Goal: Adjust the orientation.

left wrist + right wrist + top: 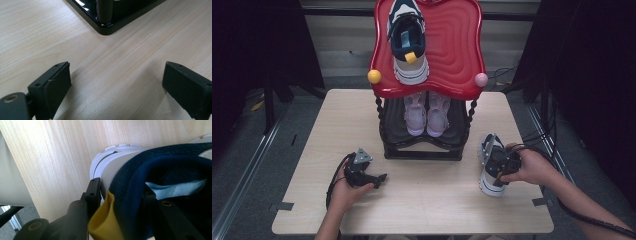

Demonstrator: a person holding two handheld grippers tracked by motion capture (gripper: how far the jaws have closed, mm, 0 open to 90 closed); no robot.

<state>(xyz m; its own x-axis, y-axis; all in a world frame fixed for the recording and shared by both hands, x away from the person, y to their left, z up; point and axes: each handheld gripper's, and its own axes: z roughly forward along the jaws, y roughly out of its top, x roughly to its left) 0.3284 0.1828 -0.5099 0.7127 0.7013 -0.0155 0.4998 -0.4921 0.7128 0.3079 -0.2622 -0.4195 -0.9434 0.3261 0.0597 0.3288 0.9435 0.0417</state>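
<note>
The right gripper (495,172) clamps the heel of a navy-and-white sneaker (488,165) – one jaw outside the heel by the yellow tab (103,225), one inside the collar. The sneaker sits on the table (422,200) right of the rack (424,145). Its mate (408,40) lies on the red top tray (457,45). The left gripper (379,179) rests on the table, jaws wide with nothing between them

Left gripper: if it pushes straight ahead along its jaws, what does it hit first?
Probably the black rack base: the left gripper, jaws open and empty, points across bare table at the base's rounded corner and the post on it. Nothing lies between, as far as this view shows.
</note>
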